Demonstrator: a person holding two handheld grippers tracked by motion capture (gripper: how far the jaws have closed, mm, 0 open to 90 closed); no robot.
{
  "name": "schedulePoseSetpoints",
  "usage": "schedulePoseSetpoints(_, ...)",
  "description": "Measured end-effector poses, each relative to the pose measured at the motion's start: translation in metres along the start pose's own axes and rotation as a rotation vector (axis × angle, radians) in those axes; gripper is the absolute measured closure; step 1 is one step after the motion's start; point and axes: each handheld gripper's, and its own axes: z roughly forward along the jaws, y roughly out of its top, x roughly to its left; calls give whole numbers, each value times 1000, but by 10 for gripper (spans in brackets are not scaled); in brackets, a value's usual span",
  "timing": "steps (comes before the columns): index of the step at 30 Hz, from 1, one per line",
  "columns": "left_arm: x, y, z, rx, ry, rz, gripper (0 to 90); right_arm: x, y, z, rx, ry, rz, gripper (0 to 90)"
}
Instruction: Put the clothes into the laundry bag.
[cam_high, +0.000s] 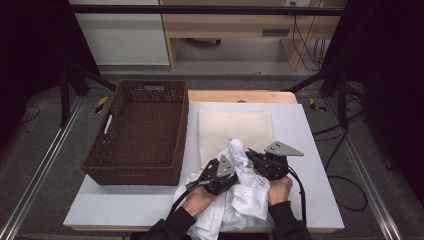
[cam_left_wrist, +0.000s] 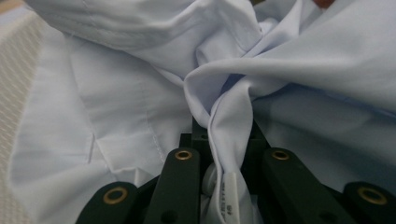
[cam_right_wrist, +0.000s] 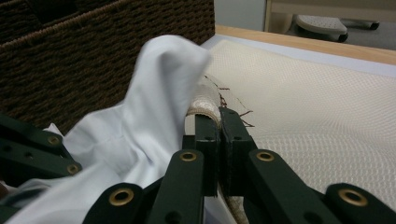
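A person's two hands, entering from the bottom centre of the high view, worked a crumpled white cotton shirt (cam_high: 239, 192) that lay bunched at the lower centre of the pale blue tabletop (cam_high: 305, 150), its upper folds overlapping the near edge of a cream textured cloth mat (cam_high: 235, 127) spread flat at the frame's middle. The left claw (cam_high: 216, 175), black with a grey three-cornered plate on top, sat left of centre in the pile; in the left gripper view its jaws were closed on a twisted fold of the shirt (cam_left_wrist: 224, 140), with a seam edge running down between them at the bottom of the frame. The right claw (cam_high: 260, 161), just to the right and close to the left one, pointed toward the upper left; in the right gripper view its jaws stood pressed together at the frame's centre, pinching the frayed near edge of the mat (cam_right_wrist: 205, 103), with a peak of white shirt fabric (cam_right_wrist: 163, 93) rising immediately to their left. A dark brown woven rectangular basket (cam_high: 140, 130) with cut-out handles stood on the left part of the tabletop, beside the mat and near the shirt.
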Motion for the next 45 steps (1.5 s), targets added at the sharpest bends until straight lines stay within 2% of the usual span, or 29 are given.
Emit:
schedulePoseSetpoints(5, 1, -1, 8, 34, -3, -5, 795, 0, 3, -5, -25, 10, 13, 873)
schedulePoseSetpoints(10, 2, 0, 8, 42, -4, -13, 768, 3, 6, -7, -34, 20, 6, 873)
schedulePoseSetpoints(11, 1, 0, 6, 36, 2, -14, 743, 3, 6, -7, -33, 20, 4, 873)
schedulePoseSetpoints(13, 1, 1, -1, 20, 10, -15, 614, 3, 5, -7, -23, 11, 1, 873)
schedulePoseSetpoints(15, 1, 3, -10, 11, 6, -20, 448, 2, 4, -6, -20, 6, -6, 873)
schedulePoseSetpoints(16, 2, 4, -16, 5, 6, -17, 401, 2, 3, -6, -18, 5, -6, 873)
schedulePoseSetpoints(18, 4, 5, -31, -28, 6, -19, 336, 2, 4, -6, -18, 5, -5, 873)
schedulePoseSetpoints(20, 7, 7, -45, -64, 14, -25, 318, 3, 4, -6, -17, 1, -8, 873)
schedulePoseSetpoints(22, 11, 10, -57, -93, 30, -33, 316, 3, 4, -6, -17, 2, -7, 873)
schedulePoseSetpoints(24, 14, 14, -62, -110, 56, -19, 309, 3, 4, -6, -16, 3, -6, 873)
schedulePoseSetpoints(29, 19, 24, -49, -88, 137, 29, 290, 4, 3, -5, -14, 5, -8, 873)
schedulePoseSetpoints(31, 20, 25, -41, -80, 134, 26, 300, 4, 3, -5, -12, 6, -8, 873)
schedulePoseSetpoints(33, 23, 25, -36, -81, 113, -5, 359, 4, 3, -5, -11, 8, -8, 873)
schedulePoseSetpoints(36, 23, 23, -36, -108, 66, -34, 604, 4, 3, -4, -9, 8, -8, 873)
schedulePoseSetpoints(38, 19, 22, -38, -122, 51, -19, 713, 4, 3, -4, -8, 8, -9, 873)
schedulePoseSetpoints(40, 14, 22, -37, -130, 40, -16, 776, 4, 3, -4, -6, 7, -6, 872)
schedulePoseSetpoints(41, 11, 22, -36, -134, 22, -14, 795, 5, 3, -4, -4, 6, -4, 872)
schedulePoseSetpoints(43, 5, 22, -33, -128, 21, 11, 815, 5, 3, -3, -4, 3, -7, 873)
schedulePoseSetpoints(45, 2, 21, -27, -112, 21, 16, 823, 5, 3, -3, -7, 3, -7, 873)
